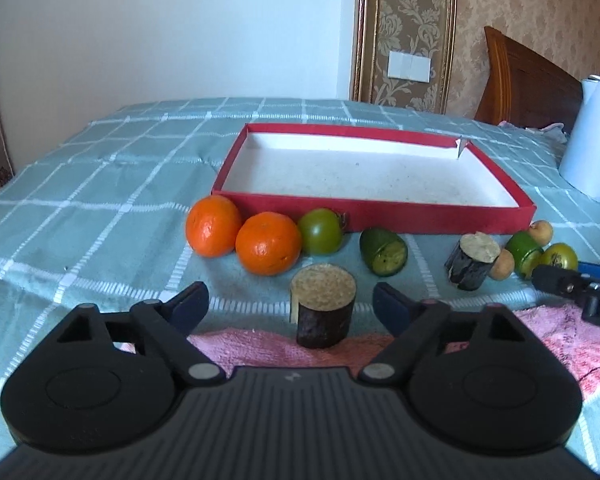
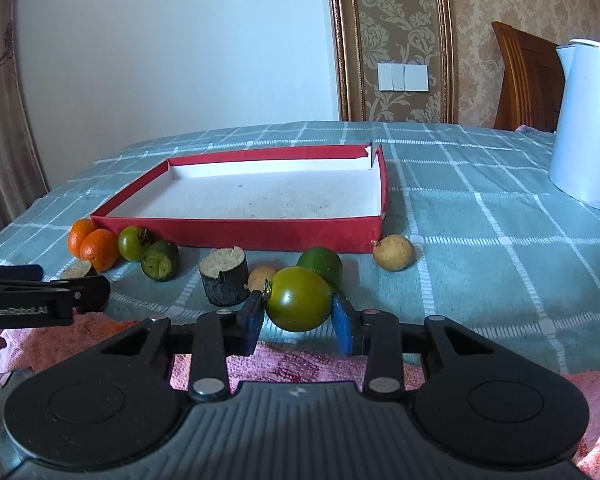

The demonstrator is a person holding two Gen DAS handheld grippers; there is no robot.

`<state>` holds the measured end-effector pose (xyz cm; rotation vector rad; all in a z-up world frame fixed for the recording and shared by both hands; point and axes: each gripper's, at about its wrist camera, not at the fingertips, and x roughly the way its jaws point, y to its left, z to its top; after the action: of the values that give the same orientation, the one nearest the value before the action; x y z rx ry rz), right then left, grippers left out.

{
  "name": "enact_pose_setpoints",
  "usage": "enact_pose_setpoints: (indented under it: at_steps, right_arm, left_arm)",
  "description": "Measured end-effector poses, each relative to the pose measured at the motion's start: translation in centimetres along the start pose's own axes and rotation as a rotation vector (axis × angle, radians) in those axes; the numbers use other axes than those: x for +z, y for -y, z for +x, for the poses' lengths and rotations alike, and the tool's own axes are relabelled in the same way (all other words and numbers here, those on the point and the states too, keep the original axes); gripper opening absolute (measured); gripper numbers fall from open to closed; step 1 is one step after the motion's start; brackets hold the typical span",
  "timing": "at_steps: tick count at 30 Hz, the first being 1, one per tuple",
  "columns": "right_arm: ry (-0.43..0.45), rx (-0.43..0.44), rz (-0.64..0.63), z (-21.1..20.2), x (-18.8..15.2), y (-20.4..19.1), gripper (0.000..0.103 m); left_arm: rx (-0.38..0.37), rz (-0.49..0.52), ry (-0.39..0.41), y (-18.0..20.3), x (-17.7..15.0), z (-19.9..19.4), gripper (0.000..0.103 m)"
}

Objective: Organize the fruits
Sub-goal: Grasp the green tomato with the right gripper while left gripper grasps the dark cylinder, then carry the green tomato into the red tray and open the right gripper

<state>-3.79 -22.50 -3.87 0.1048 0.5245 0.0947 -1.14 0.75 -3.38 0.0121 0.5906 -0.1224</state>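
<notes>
- The red tray [image 1: 372, 213] lies empty on the checked bedspread [image 1: 80, 184]; every fruit sits outside it, along its near wall.
- The right gripper [image 2: 298, 316] has its blue pads pressed on a green tomato [image 2: 299, 298], just in front of the tray's near wall, right of the middle.
- The left gripper [image 1: 290, 306] stands wide, its fingers either side of a dark cane stub [image 1: 323, 307] that stands upright near the tray's front; no pad touches it.
- Two oranges [image 1: 268, 249] and a second green tomato [image 1: 321, 231] crowd the tray's near left corner.
- Risk, as I judge it: the held tomato is smooth and round, and could squirt out of a light pinch on the way over the wall.
- The stub could tip onto the pink towel [image 1: 560, 332] if one finger meets it first.
- A low carry could catch the tray's wall and shove the tray away.
</notes>
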Motion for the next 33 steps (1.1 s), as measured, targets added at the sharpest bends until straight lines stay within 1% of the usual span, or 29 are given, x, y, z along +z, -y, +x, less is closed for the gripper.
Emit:
enact_pose_setpoints:
  at_steps: [1,2,3,4,6,10,14,18,21,24,28,31,33]
  right_arm:
    - [0.002,0.002,0.003,0.0,0.1,0.0,0.036]
    - [0.004,0.002,0.004,0.1,0.1,0.1,0.036]
    - [0.006,0.004,0.003,0.1,0.2,0.0,0.036]
    - [0.008,0.005,0.002,0.1,0.3,0.0,0.036]
    - [0.017,0.006,-0.002,0.1,0.5,-0.1,0.036]
    - [0.030,0.013,-0.015,0.1,1.0,-0.4,0.036]
    - [0.051,0.014,-0.035,0.2,2.1,-0.6,0.036]
    - [0.091,-0.003,-0.063,1.0,4.3,-0.9,0.036]
    - [0.112,-0.036,-0.092,3.1,6.4,-1.3,0.036]
    - [0.084,-0.048,-0.114,6.3,8.2,-1.6,0.036]
    - [0.012,-0.077,-0.120,10.8,9.9,-1.7,0.036]
    - [-0.038,-0.103,-0.109,13.7,10.5,-1.2,0.036]
    - [-0.081,-0.097,-0.101,15.1,10.5,-0.8,0.036]
  left_arm:
    - [0.000,0.002,-0.003,0.0,-0.1,0.1,0.083]
    - [-0.002,0.008,-0.008,0.0,-0.2,0.3,0.072]
    - [-0.008,0.012,-0.014,0.0,-0.3,0.5,0.055]
    - [-0.024,0.014,-0.022,0.0,-0.4,0.6,0.049]
    - [-0.050,0.011,-0.010,-0.1,-0.5,0.7,0.031]
    - [-0.058,0.032,0.004,0.2,-0.5,0.8,0.031]
    - [-0.069,0.023,0.033,-0.4,-0.7,0.9,0.031]
    - [-0.092,0.007,0.032,-1.0,-0.6,1.2,0.031]
    - [-0.095,0.010,0.030,-0.9,-0.6,1.2,0.030]
    - [-0.103,-0.001,0.030,-1.1,-0.5,1.1,0.030]
    - [-0.104,0.000,0.029,-1.2,-0.5,1.2,0.030]
    - [-0.107,-0.003,0.029,-1.3,-0.5,1.2,0.030]
    - [-0.107,-0.002,0.029,-1.3,-0.6,1.2,0.030]
